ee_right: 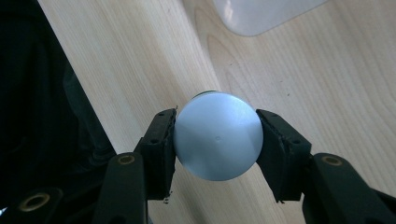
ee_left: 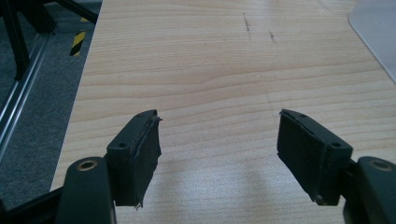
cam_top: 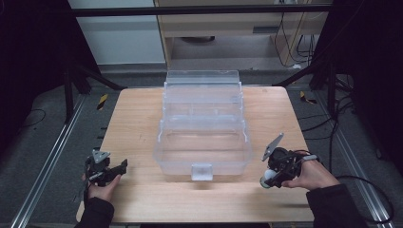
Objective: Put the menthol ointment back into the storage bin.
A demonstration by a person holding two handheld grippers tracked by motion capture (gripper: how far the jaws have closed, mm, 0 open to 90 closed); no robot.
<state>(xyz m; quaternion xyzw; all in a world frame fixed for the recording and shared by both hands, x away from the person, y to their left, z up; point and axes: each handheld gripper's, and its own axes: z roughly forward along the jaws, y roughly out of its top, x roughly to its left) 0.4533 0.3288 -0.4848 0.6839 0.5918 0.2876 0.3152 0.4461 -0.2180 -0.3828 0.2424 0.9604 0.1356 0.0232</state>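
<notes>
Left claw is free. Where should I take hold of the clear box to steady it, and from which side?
Judging by its shape, take the near left corner of the box's rim, coming from the left with the open left claw over the wall. The wall is thin and stands upright, so the jaws can straddle it. The front latch tab is small, and the right claw holds a ball.

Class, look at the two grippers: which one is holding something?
The right gripper: its jaws clamp a round white ball. The left gripper stands open over bare wooden table.
</notes>
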